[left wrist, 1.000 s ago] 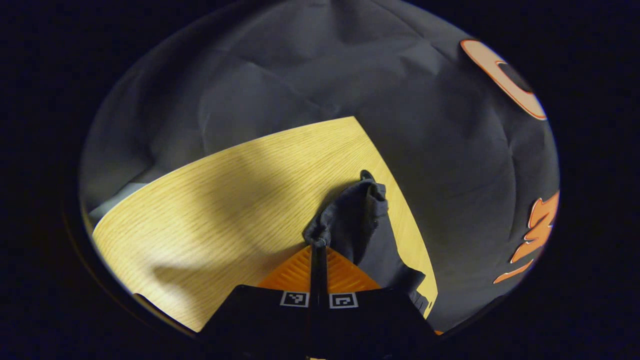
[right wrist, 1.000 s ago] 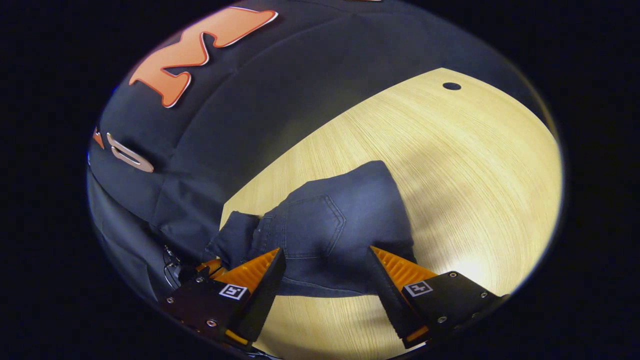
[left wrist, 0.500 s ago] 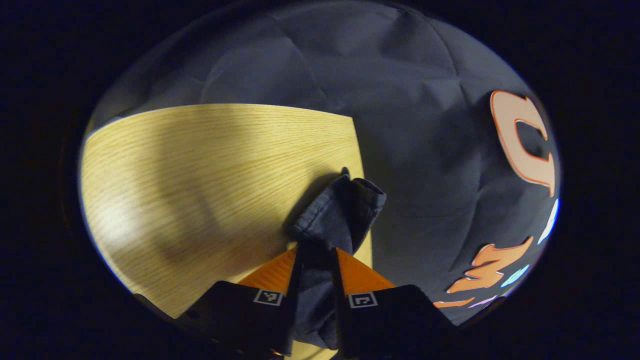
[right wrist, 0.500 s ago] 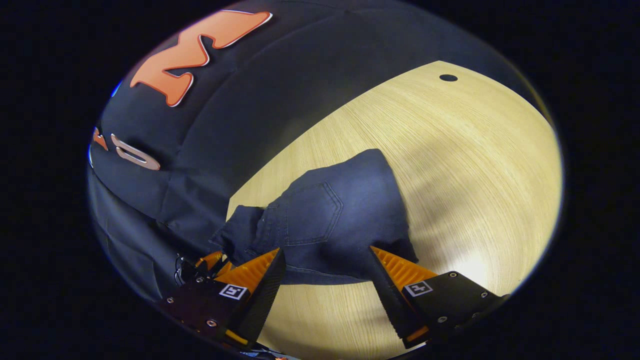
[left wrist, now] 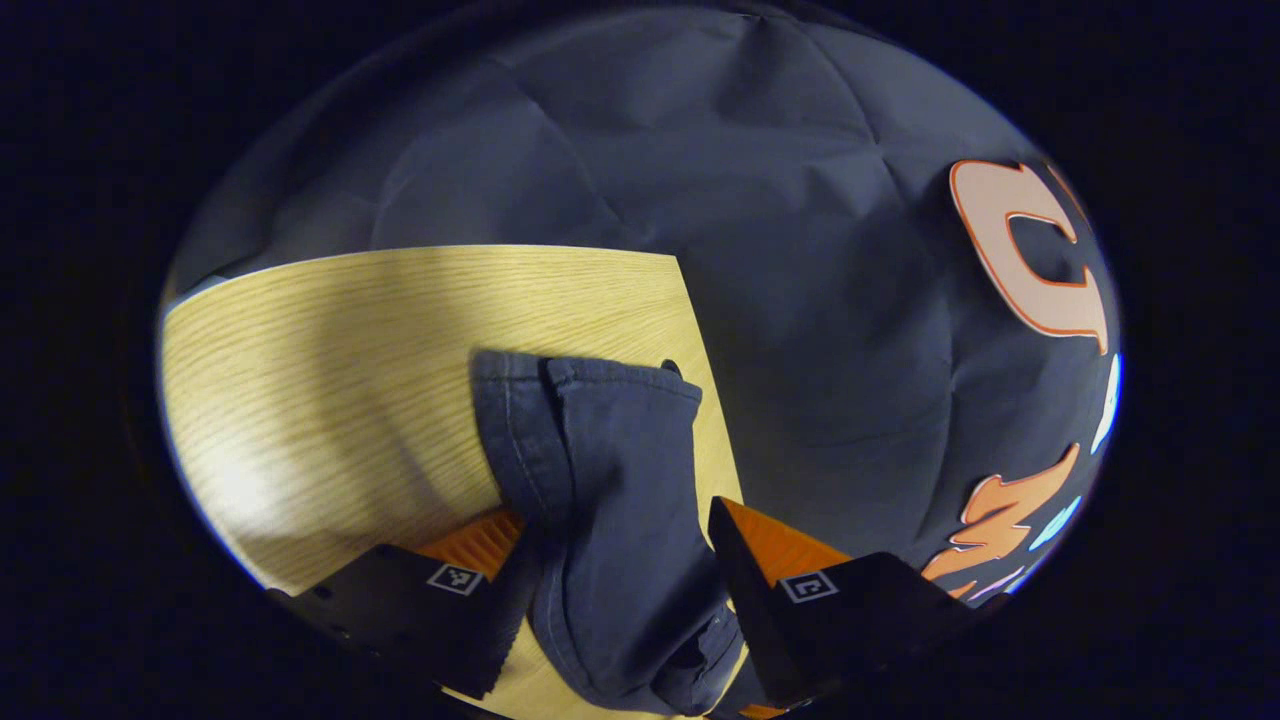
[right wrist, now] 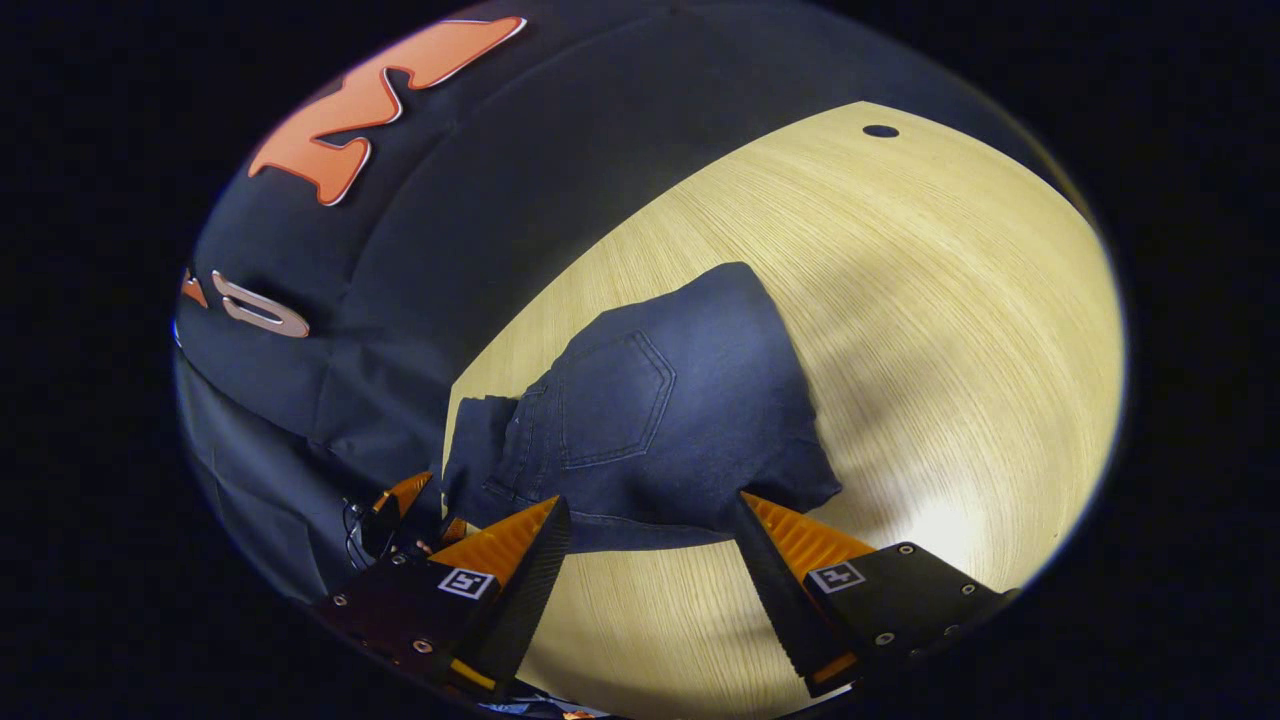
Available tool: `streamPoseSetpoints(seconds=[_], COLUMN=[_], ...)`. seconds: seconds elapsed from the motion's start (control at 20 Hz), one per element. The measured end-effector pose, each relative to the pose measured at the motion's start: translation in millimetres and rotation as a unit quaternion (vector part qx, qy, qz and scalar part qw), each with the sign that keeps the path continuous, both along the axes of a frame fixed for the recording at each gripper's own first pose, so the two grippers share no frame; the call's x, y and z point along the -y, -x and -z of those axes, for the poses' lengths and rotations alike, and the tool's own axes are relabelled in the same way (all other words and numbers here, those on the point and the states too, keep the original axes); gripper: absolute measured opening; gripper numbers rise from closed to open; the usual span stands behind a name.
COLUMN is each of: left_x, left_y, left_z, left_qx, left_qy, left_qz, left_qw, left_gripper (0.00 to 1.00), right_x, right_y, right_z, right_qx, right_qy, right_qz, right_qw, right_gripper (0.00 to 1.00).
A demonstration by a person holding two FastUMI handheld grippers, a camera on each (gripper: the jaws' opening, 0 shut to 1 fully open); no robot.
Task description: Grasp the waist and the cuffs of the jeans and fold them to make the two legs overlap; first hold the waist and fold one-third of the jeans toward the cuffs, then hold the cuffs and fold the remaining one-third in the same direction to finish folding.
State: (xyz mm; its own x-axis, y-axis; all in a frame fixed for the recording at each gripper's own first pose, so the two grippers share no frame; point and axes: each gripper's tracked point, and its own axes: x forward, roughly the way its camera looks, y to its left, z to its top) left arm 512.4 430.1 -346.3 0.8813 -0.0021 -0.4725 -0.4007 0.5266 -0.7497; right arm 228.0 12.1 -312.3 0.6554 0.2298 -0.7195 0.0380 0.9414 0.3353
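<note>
Dark blue jeans [right wrist: 660,420] lying folded into a compact bundle on a pale wooden table [right wrist: 950,330], back pocket facing up in the right gripper view, near the table edge by the black cloth wall [right wrist: 480,170]. In the left gripper view, 2 hemmed cuffs [left wrist: 590,385] stacked one on the other, lying flat on the wood and running back between the fingers toward the camera. Left gripper [left wrist: 625,560] spread wide on either side of the cuff end, fingers apart from the cloth at the tips, gripping nothing. Right gripper [right wrist: 650,560] likewise spread wide, hovering just short of the bundle's near edge, holding nothing. Judging from the layout: legs overlapped, bundle short and layered, cuffs laid down, so the last third looks folded over and the task at or very near its end. Possibly left to do: smoothing the small flap [right wrist: 480,440] that pokes out at the bundle's side, then pulling both grippers away.
</note>
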Motion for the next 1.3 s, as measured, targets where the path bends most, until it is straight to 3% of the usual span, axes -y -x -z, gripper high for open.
streamPoseSetpoints(seconds=[0.05,0.1,0.15,0.2,0.35,0.5,0.6,0.75,0.95,1.05,1.2,1.25,1.3], left_x=[2.1,-6.7,3.4,9.5,28.0,78.3,110.8,188.5,276.4,322.5,378.6,398.9,409.5], left_y=[-2.4,17.2,6.0,14.0,32.7,58.5,63.8,50.5,40.0,33.8,24.3,23.5,24.0], left_z=[13.5,10.5,18.1,-6.3,-77.9,-148.6,-160.9,-179.0,-163.2,-138.7,-86.9,-65.1,-49.1], left_qx=[-0.037,-0.081,-0.085,-0.052,0.007,0.065,0.077,0.081,0.055,0.032,-0.006,-0.021,-0.035], left_qy=[-0.026,-0.062,-0.09,-0.112,-0.192,-0.225,-0.249,-0.317,-0.43,-0.487,-0.577,-0.609,-0.632], left_qz=[0.009,0.015,0.022,0.038,0.067,0.078,0.097,0.146,0.222,0.259,0.317,0.342,0.358], left_qw=[0.999,0.995,0.992,0.992,0.979,0.969,0.961,0.934,0.873,0.834,0.753,0.715,0.687], left_gripper=[0.87,0.46,0.06,0.01,0.01,0.0,0.01,0.01,0.01,0.01,0.01,0.0,0.01], right_x=[-0.4,-0.1,3.8,7.3,16.7,27.7,40.8,72.9,109.9,129.2,153.6,162.0,170.8], right_y=[2.4,4.3,5.3,4.1,1.9,2.3,3.6,9.6,19.4,22.6,29.6,31.5,33.8], right_z=[-0.1,-1.3,-7.2,-12.5,-30.1,-56.7,-77.1,-110.4,-140.2,-145.4,-146.3,-145.3,-144.3], right_qx=[-0.003,-0.002,0.006,0.018,0.039,0.067,0.087,0.117,0.145,0.149,0.148,0.146,0.145], right_qy=[0.001,0.001,0.005,0.01,0.003,-0.018,-0.024,0.002,0.012,0.018,0.018,0.016,0.017], right_qz=[0.001,0.002,0.005,0.007,0.013,0.021,0.024,0.017,0.019,0.026,0.037,0.041,0.045], right_qw=[1.0,1.0,1.0,1.0,0.999,0.997,0.996,0.993,0.989,0.988,0.988,0.988,0.988], right_gripper=[0.98,0.99,0.99,0.99,0.98,0.98,0.98,0.98,0.98,0.98,0.98,0.98,0.98])
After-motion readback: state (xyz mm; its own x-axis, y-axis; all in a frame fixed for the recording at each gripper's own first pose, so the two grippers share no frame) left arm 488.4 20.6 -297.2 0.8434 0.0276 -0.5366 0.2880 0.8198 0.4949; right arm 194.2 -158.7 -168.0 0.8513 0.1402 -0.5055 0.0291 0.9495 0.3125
